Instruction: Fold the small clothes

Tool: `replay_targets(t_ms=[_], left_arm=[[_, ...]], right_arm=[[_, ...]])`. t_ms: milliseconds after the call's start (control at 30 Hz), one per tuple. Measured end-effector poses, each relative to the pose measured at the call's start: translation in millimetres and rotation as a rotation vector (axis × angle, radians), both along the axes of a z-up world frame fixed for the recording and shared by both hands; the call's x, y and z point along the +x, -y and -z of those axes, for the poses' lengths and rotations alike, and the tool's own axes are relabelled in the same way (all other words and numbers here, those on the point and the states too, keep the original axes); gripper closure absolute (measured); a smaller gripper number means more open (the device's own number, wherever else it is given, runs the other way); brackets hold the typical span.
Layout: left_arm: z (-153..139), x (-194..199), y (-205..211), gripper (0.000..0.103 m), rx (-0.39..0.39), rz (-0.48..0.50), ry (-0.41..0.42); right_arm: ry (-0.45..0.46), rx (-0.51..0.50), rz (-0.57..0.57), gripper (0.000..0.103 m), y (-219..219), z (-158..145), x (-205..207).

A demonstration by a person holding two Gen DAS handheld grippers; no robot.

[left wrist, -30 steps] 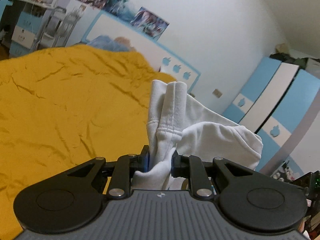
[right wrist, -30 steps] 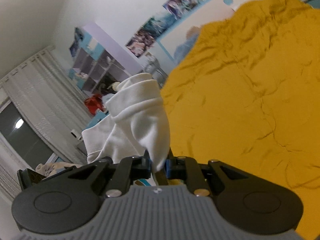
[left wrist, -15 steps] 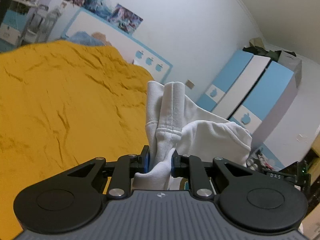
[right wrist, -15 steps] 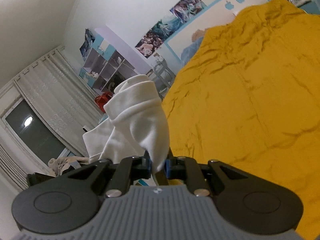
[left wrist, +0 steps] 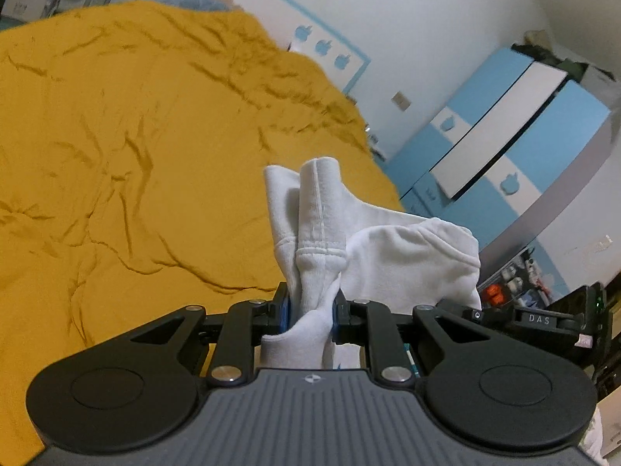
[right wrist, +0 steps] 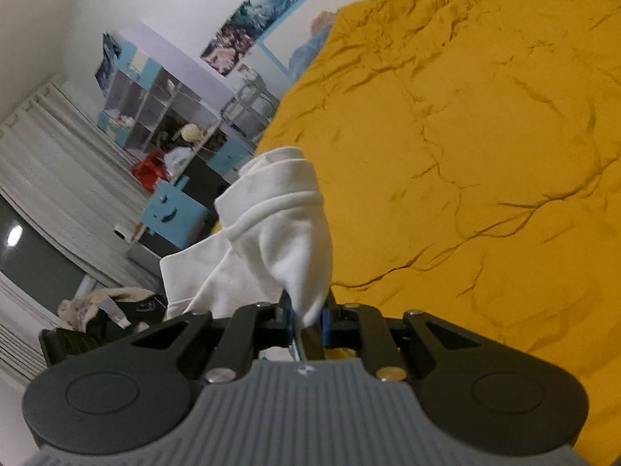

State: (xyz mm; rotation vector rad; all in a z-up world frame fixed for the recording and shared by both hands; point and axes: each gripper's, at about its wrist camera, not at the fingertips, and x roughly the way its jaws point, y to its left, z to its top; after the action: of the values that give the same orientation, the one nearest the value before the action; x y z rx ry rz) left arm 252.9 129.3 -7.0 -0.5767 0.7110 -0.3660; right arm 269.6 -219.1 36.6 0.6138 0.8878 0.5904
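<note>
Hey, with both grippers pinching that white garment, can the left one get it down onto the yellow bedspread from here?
Probably yes. The left gripper is shut on the white garment, and the yellow bedspread lies bare right ahead and below. The right gripper also holds the garment, so both must lower together.

Soft, even indoor light fills both views, a little dim and warm. The yellow bedspread (left wrist: 136,155) shows shallow shadows only in its creases. Fisheye curvature bends the walls and the wardrobe (left wrist: 504,124) toward the edges — corners go black. A small bright reflection glares in the dark window (right wrist: 14,235); background detail is slightly smeared.
</note>
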Motion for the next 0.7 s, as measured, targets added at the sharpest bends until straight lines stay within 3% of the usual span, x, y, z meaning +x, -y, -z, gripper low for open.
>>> replay_targets(t_ms=[300,467,567,700], left_arm=[[85,53,-12,0.082,0.015,0.046,-0.176],[117,66,-19,0.077,0.05,0.033,-0.258],[125,66,-25,0.071,0.049,0.033,-0.265],[111,53,-33,0.062,0.105,0.003,-0.243]], right_arm=[[-0.16,-0.077,0.002,0.095,-9,86,75],[-0.244,-0.117,0.016,0.095,-12,133,105],[-0.287,-0.103,0.035,0.094,-6,154,112],[-0.281,-0.102,0.072,0.093,4,153,109]])
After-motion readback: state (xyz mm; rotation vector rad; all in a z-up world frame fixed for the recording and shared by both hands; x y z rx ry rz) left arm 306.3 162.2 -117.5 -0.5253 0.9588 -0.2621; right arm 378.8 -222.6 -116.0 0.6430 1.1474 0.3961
